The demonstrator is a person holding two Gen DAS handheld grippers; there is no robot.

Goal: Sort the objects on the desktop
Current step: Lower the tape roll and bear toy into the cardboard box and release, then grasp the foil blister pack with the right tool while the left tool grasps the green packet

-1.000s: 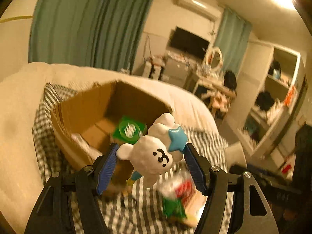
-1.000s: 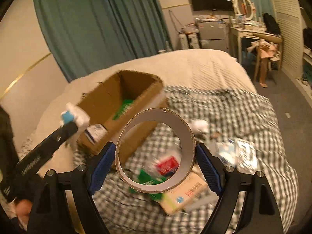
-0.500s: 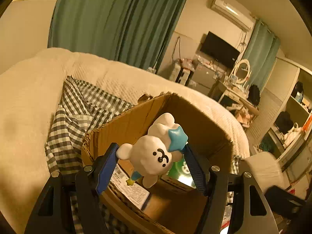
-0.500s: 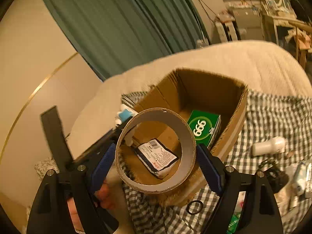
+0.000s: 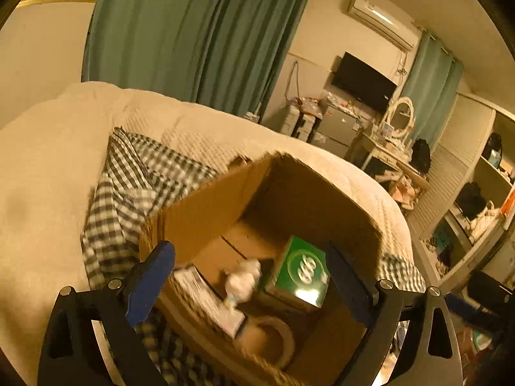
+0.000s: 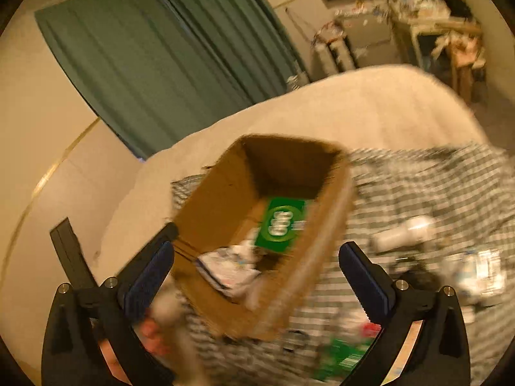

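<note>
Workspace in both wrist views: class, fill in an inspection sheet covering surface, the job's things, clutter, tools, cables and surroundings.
Surface: checked cloth spread over a cream bedcover.
Job's things: cardboard box holds a green box, a white plush toy, a flat printed packet and a tape roll.
Clutter: white bottle and blurred packets lie on the cloth outside the box.
Tools: left tool open and empty above the box; right tool open and empty.
Cables: one hangs on the far wall.
Surroundings: green curtain, television, round mirror.
</note>
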